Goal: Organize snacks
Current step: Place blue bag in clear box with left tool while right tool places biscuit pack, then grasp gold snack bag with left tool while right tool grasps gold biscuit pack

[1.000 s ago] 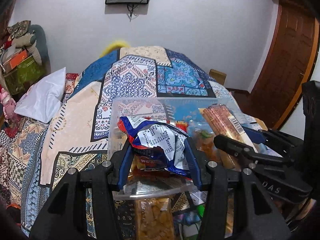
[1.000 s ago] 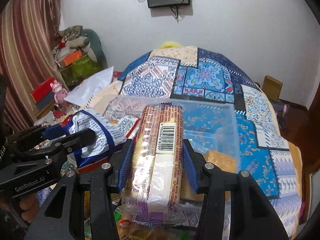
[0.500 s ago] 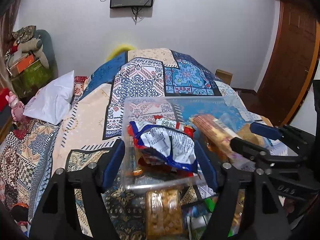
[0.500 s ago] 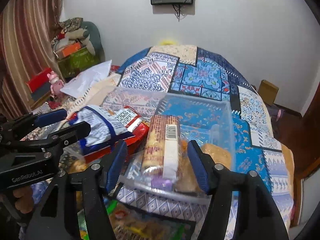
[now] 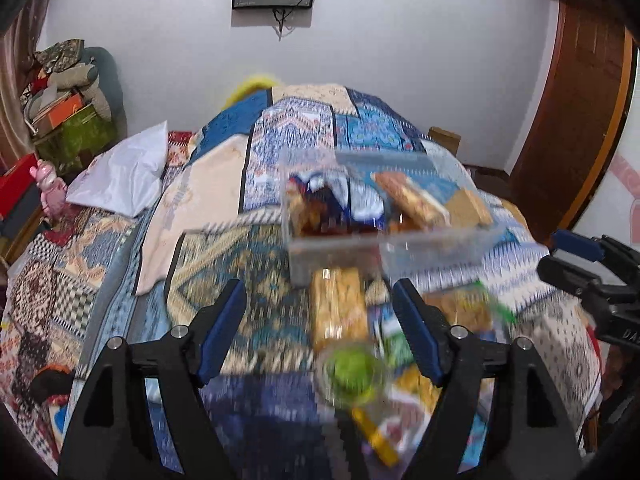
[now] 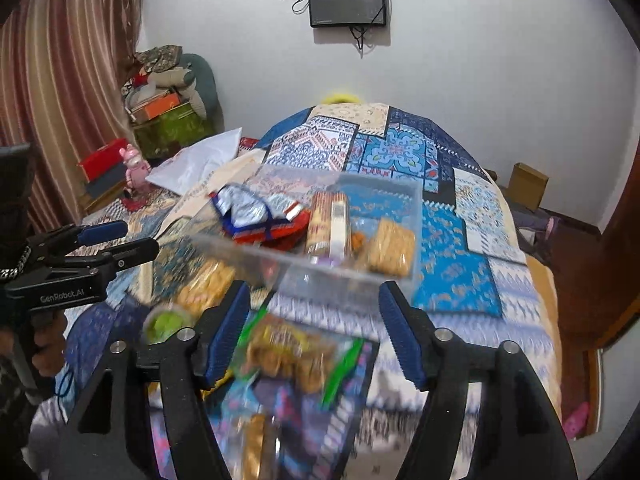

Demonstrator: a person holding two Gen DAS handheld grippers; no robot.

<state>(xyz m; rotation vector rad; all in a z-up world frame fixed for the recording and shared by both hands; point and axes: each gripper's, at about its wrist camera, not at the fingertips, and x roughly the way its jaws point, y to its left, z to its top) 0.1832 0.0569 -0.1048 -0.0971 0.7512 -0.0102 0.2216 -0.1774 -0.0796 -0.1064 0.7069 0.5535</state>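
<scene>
A clear plastic box (image 5: 384, 248) (image 6: 304, 268) stands on the patterned bed. In it lie a blue-white crumpled snack bag (image 6: 256, 210) (image 5: 340, 196), a long biscuit pack with a barcode (image 6: 328, 224) (image 5: 412, 198) and a square cracker pack (image 6: 390, 246). My left gripper (image 5: 320, 328) is open and empty, in front of the box. My right gripper (image 6: 314, 332) is open and empty, also in front of it. Loose snacks lie before the box: a yellow cracker pack (image 5: 340, 304) (image 6: 204, 280), a green cup (image 5: 354, 368) (image 6: 166, 322) and a cookie bag (image 6: 292, 352).
A white pillow (image 5: 124, 172) lies at the left of the bed. A pile of boxes and a pink toy (image 6: 134, 166) stand by the left wall. A wooden door (image 5: 572, 92) is at the right. A cardboard box (image 6: 528, 184) sits on the floor.
Both grippers opened and let go of the snack bag and the biscuit pack into the box. Both then pulled back from the box, toward the loose snacks.
</scene>
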